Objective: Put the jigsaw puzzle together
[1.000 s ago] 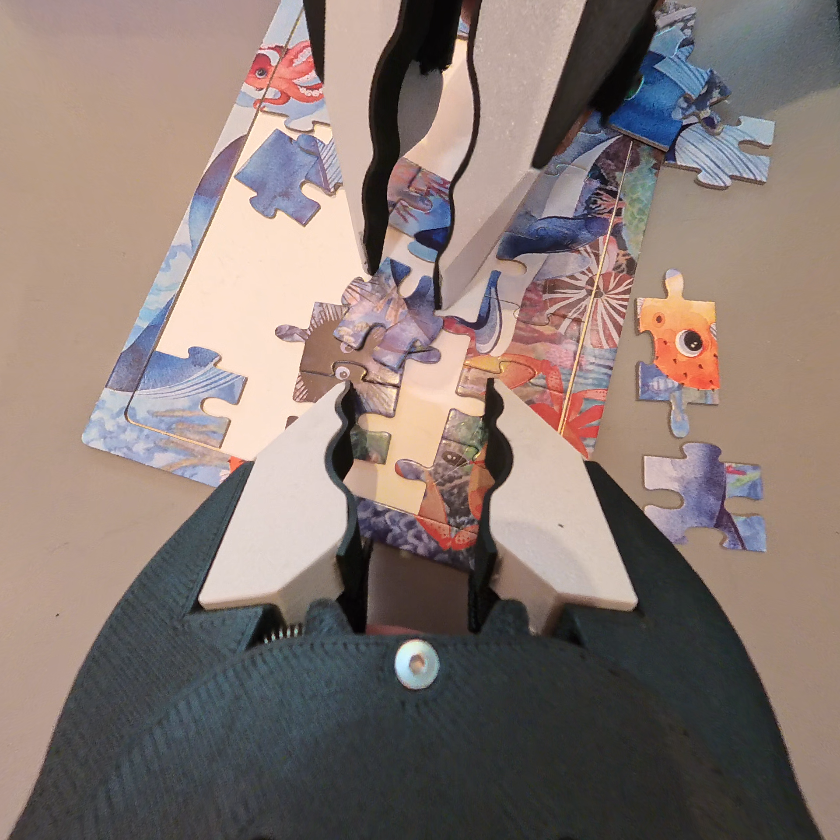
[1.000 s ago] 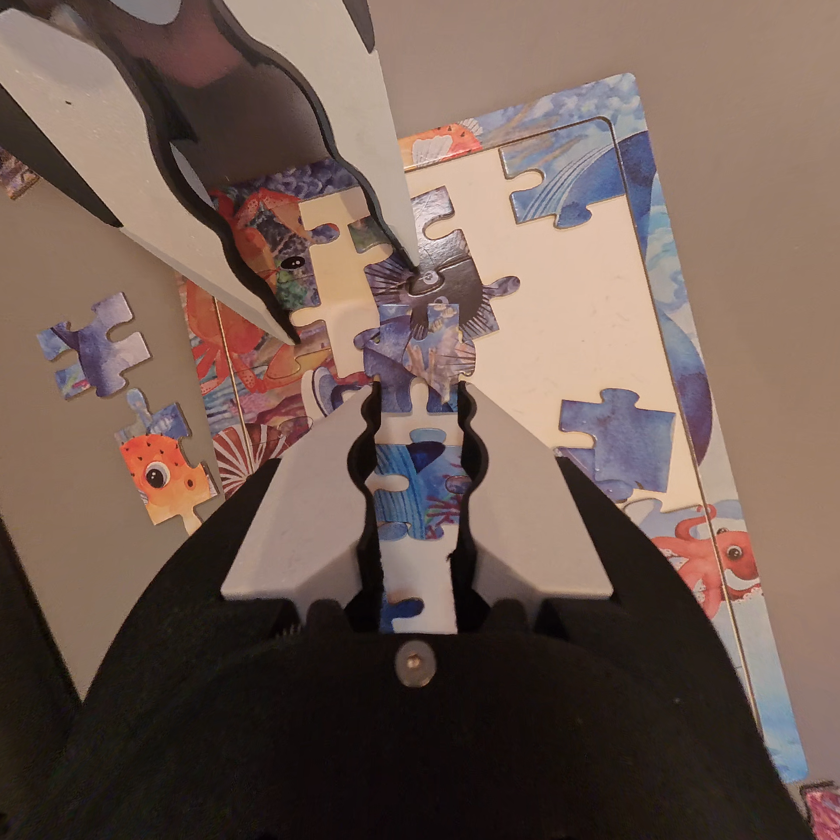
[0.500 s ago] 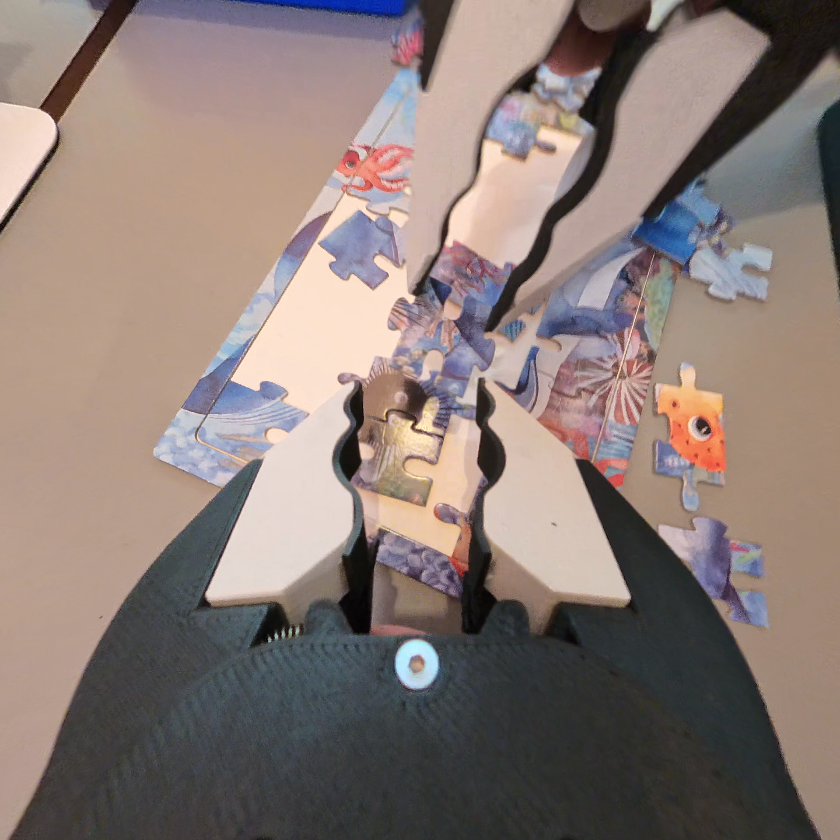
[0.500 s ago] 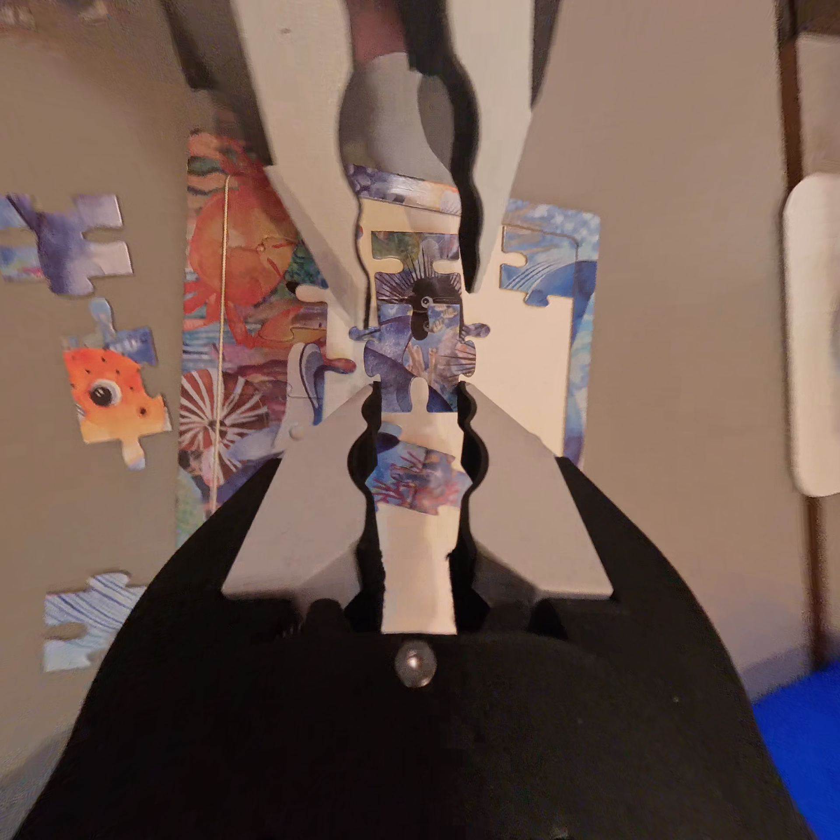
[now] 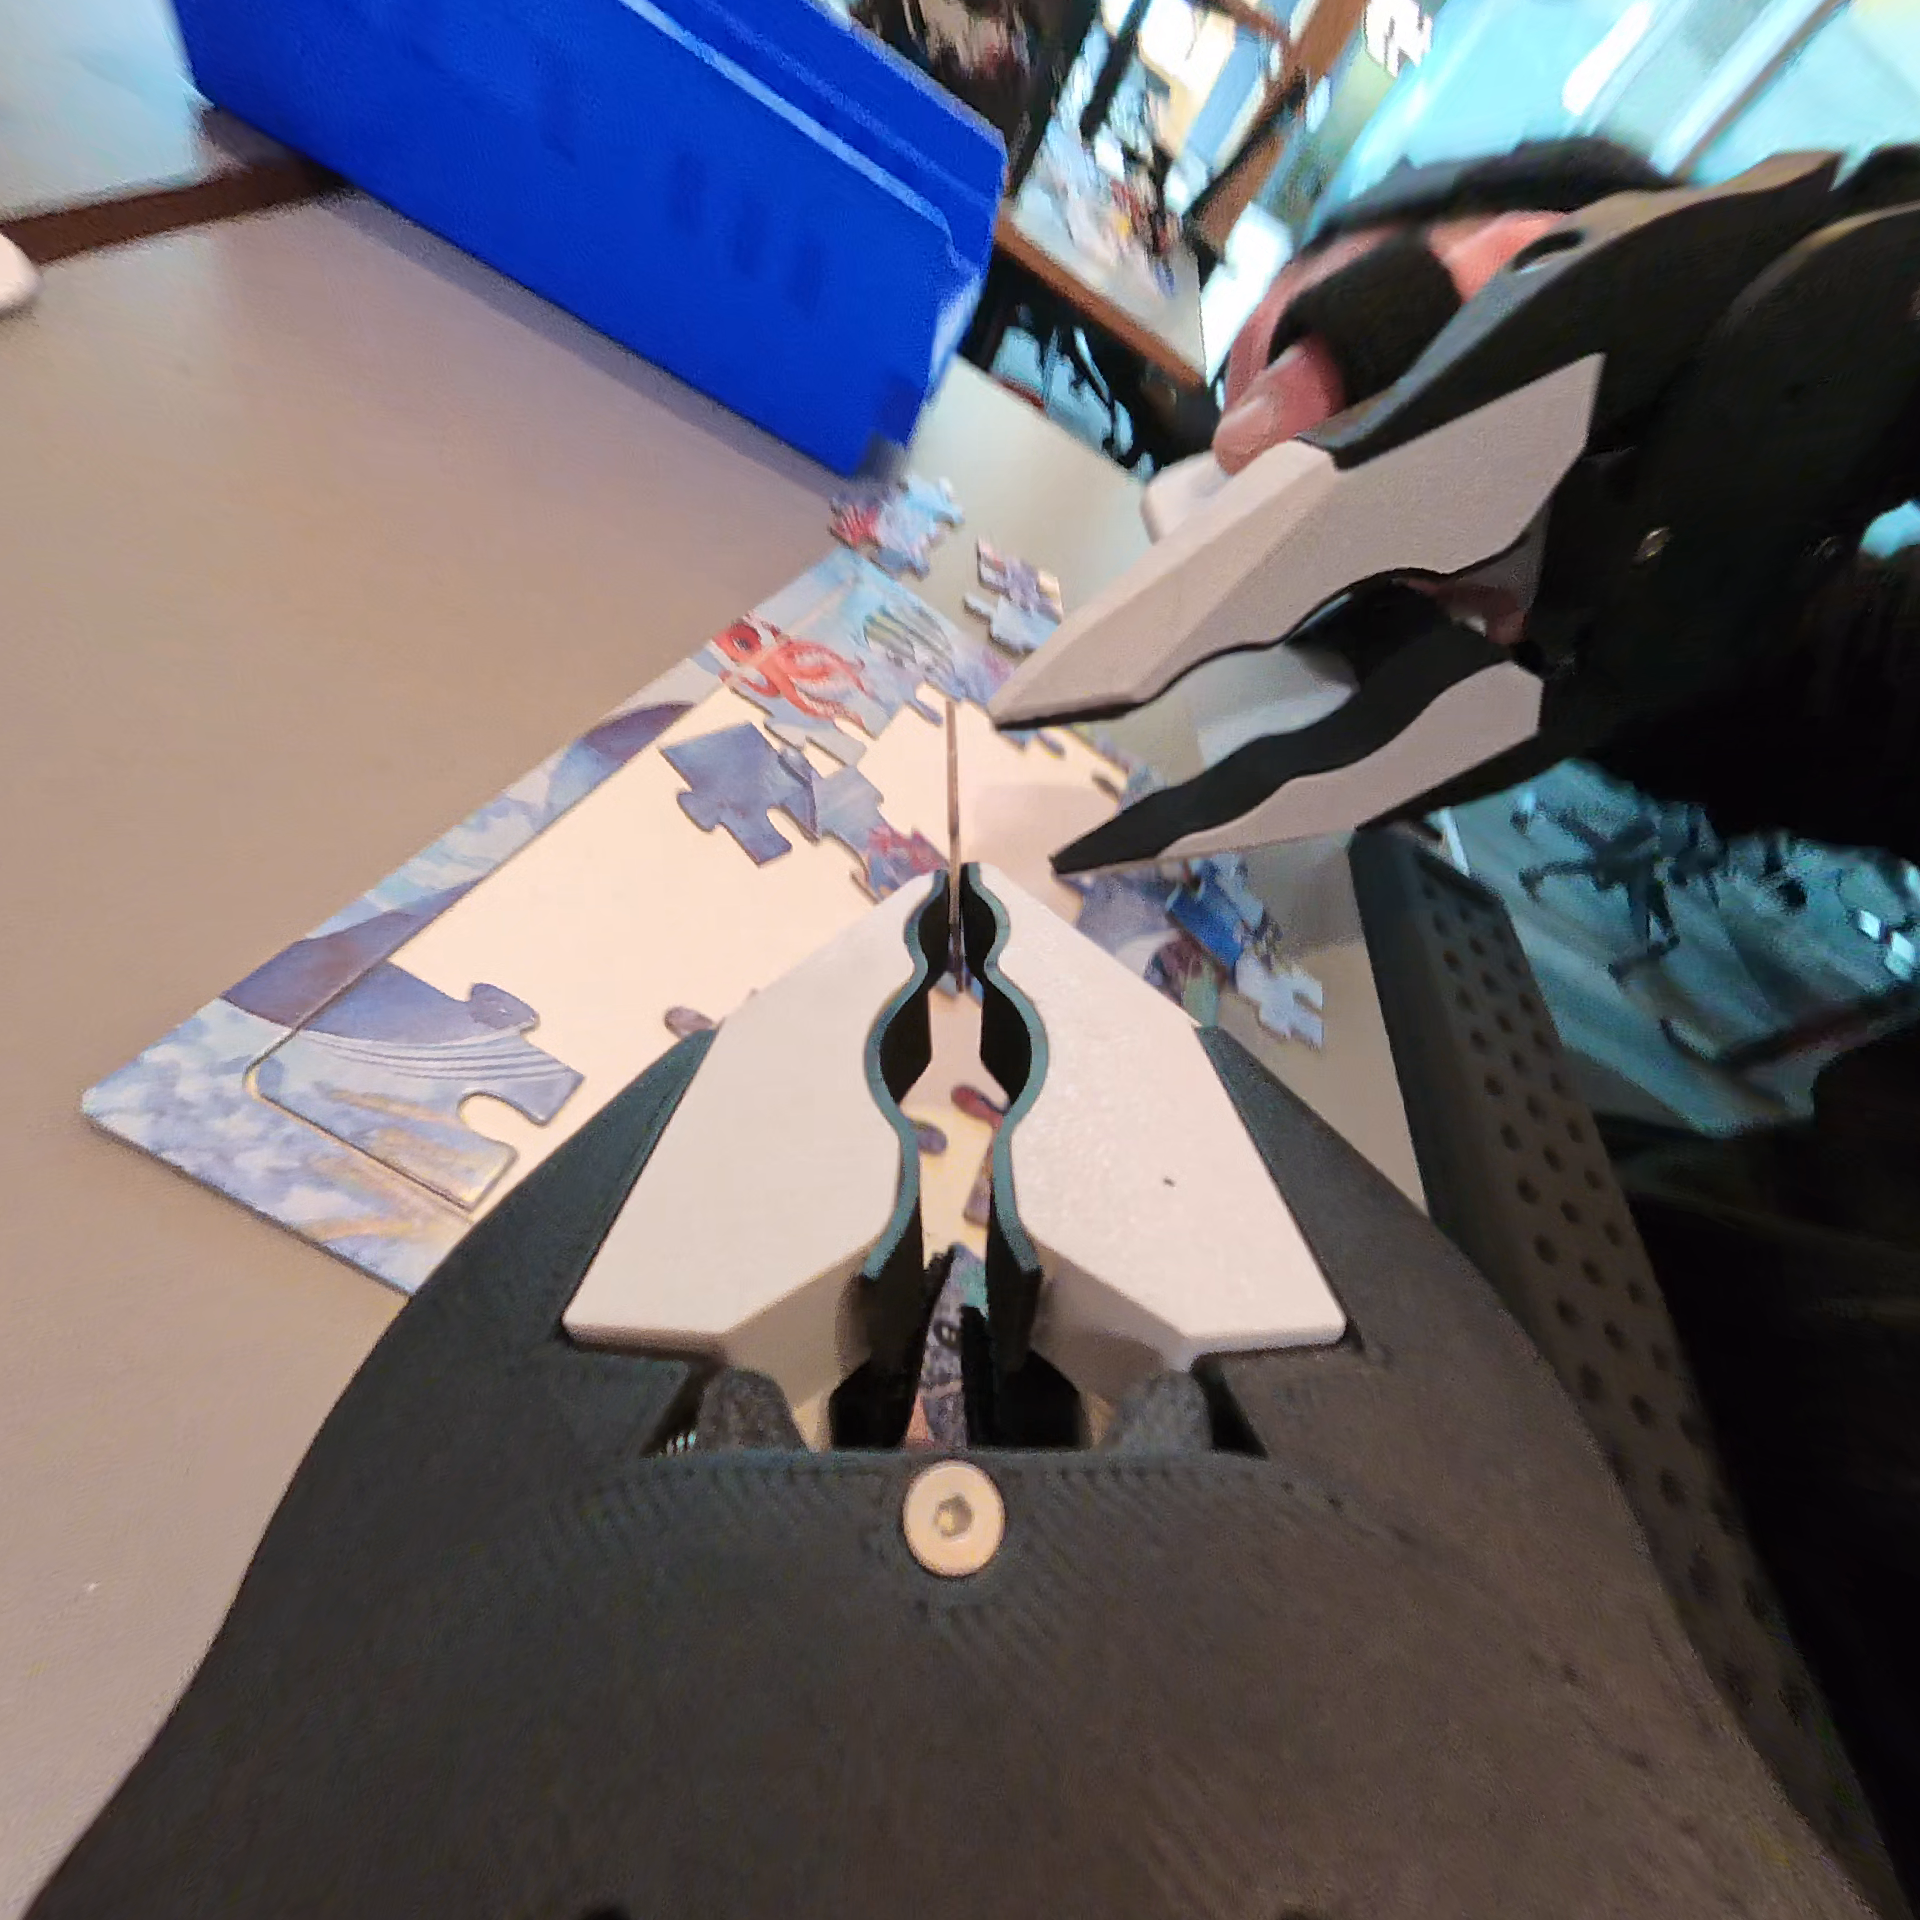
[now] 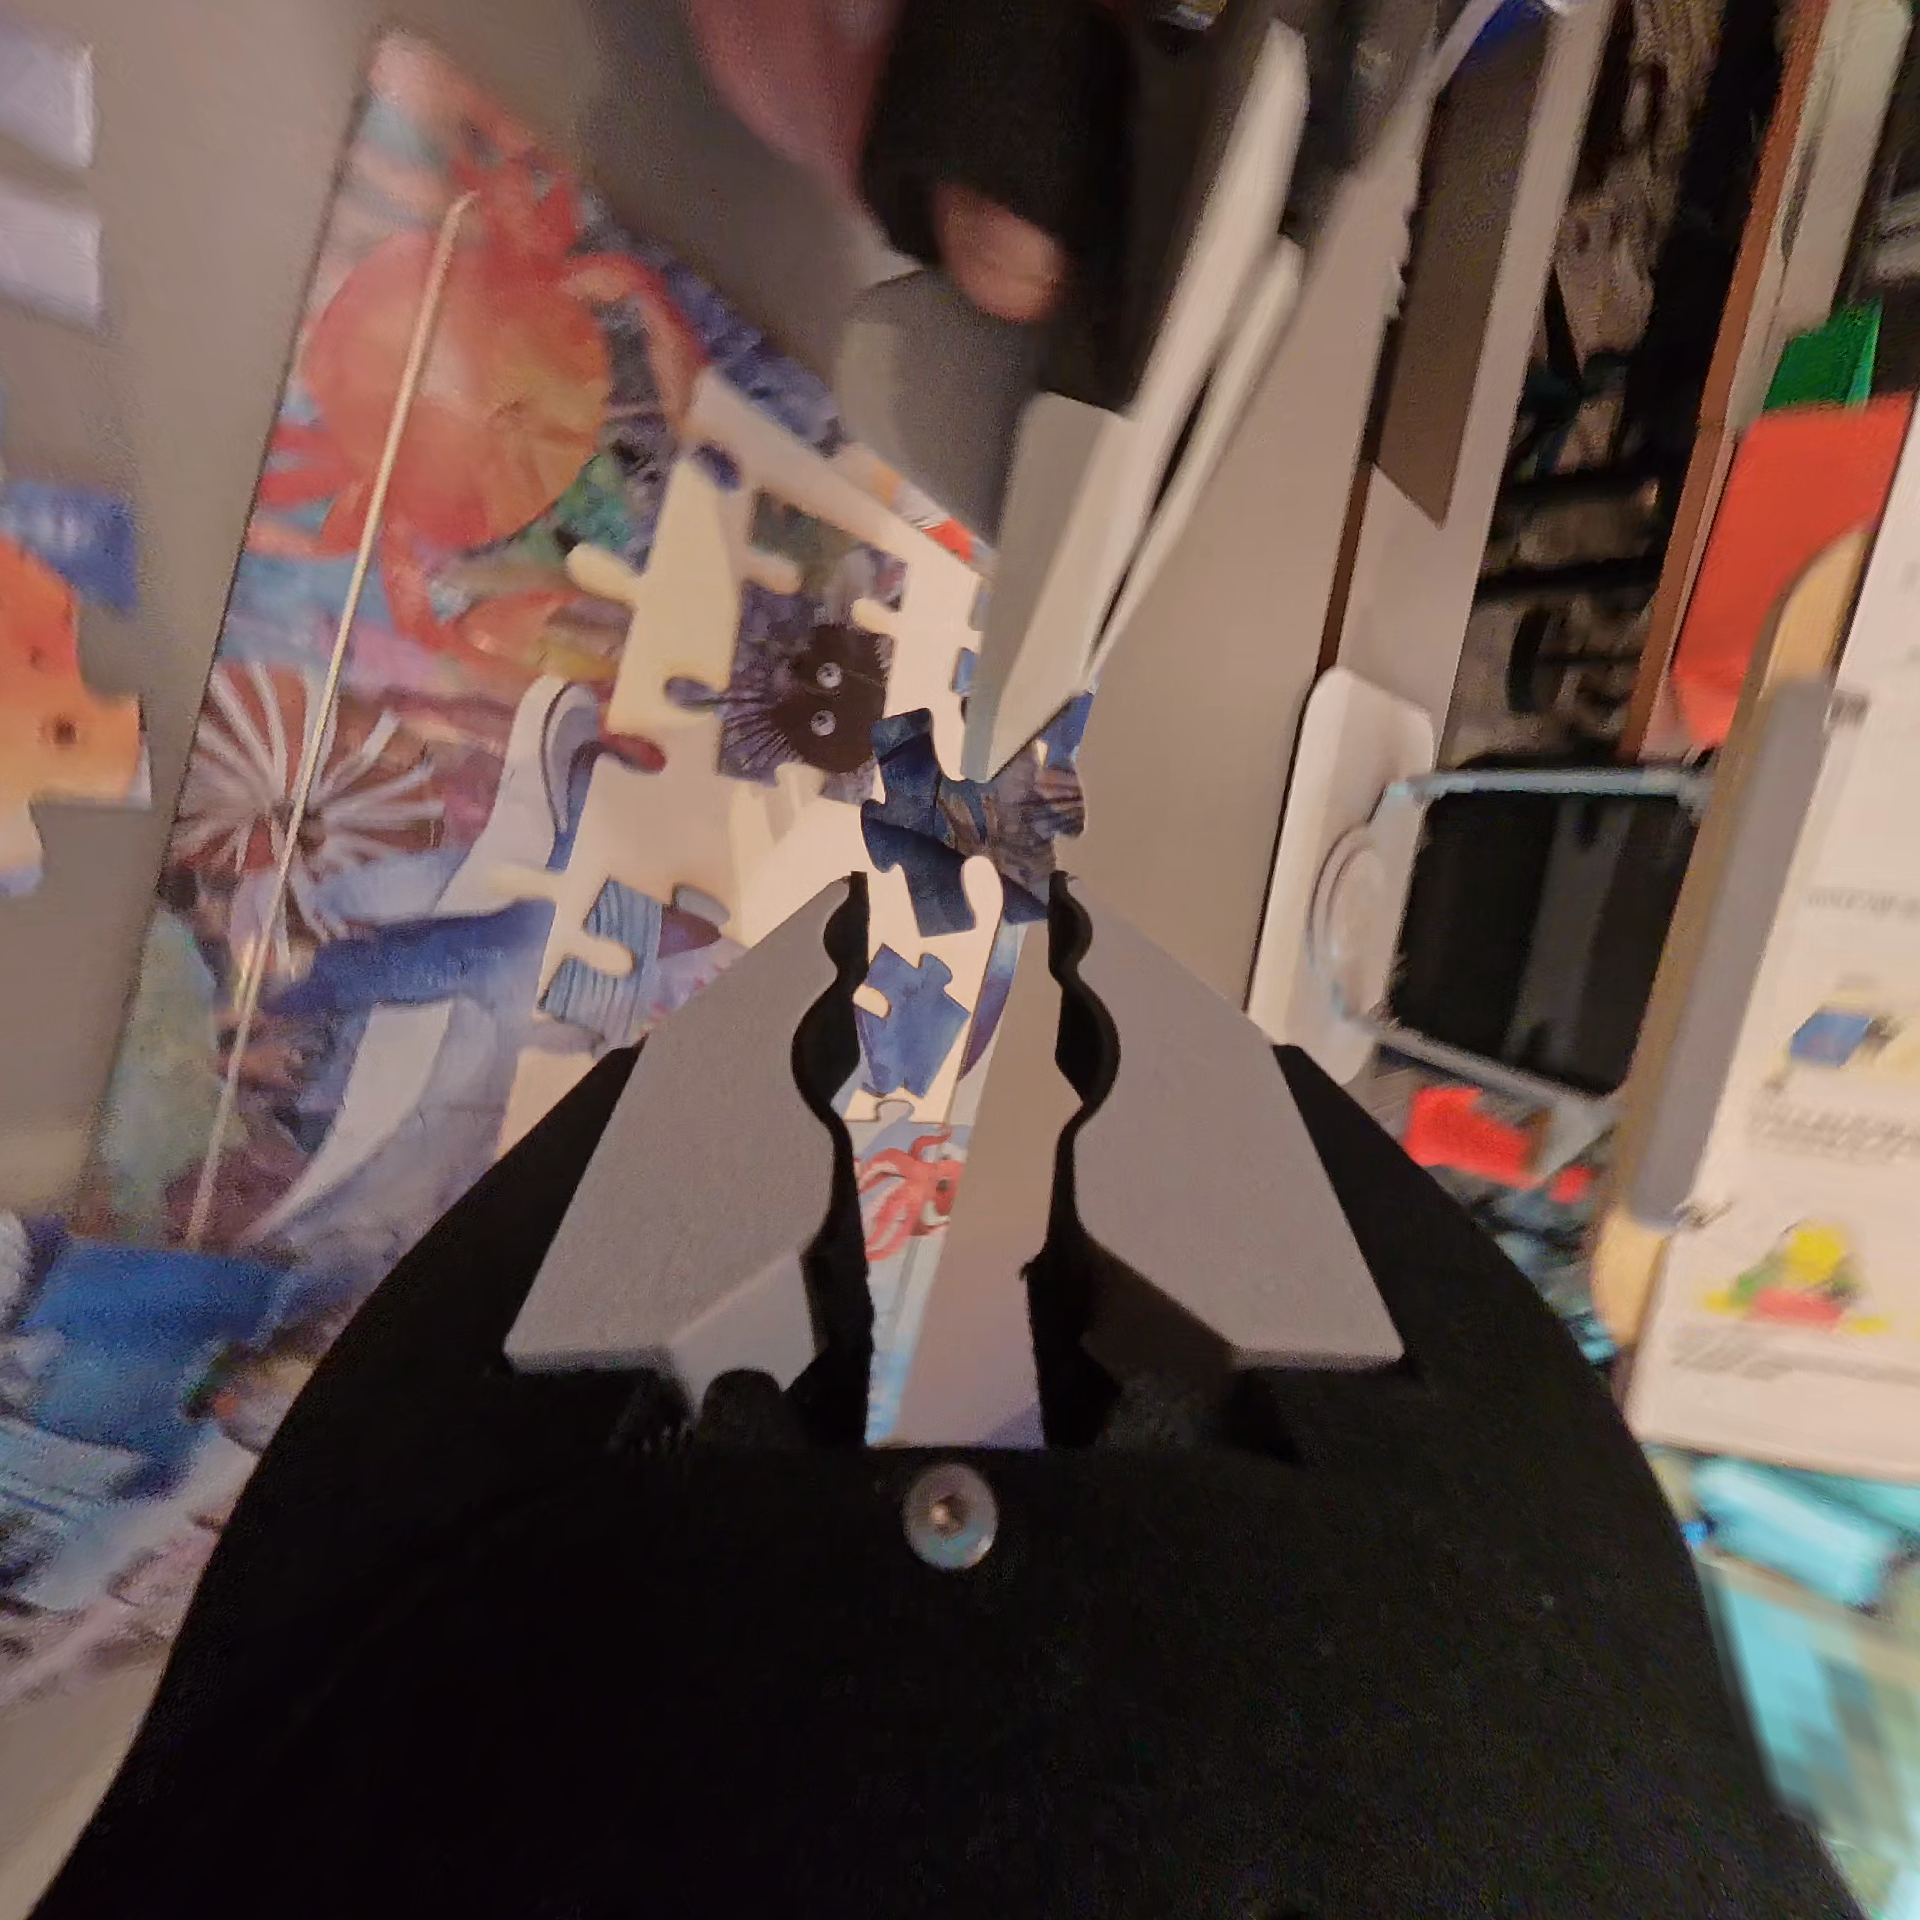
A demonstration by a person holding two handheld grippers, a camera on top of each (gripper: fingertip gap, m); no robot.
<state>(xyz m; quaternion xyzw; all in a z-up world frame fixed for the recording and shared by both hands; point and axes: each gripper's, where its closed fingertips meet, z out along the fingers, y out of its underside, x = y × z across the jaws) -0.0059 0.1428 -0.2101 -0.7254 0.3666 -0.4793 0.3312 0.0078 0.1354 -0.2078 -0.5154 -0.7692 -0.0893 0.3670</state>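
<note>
The left tongs (image 5: 954, 883), nearly closed, pinch a blue-purple cardboard jigsaw piece (image 6: 961, 821) edge-on above the half-filled puzzle tray (image 5: 582, 925) at centre frame, the right tongs (image 6: 951, 883) gaping empty; next, lay it flat into its gap.

Blue bin (image 5: 623, 197) on beige table (image 5: 260, 582); perforated dark chair (image 5: 1538, 1195) beside

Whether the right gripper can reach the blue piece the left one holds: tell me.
Probably yes. The right gripper is open, and the blue piece, pinched by the left gripper, sits just beyond the right one's tips with nothing between.
</note>
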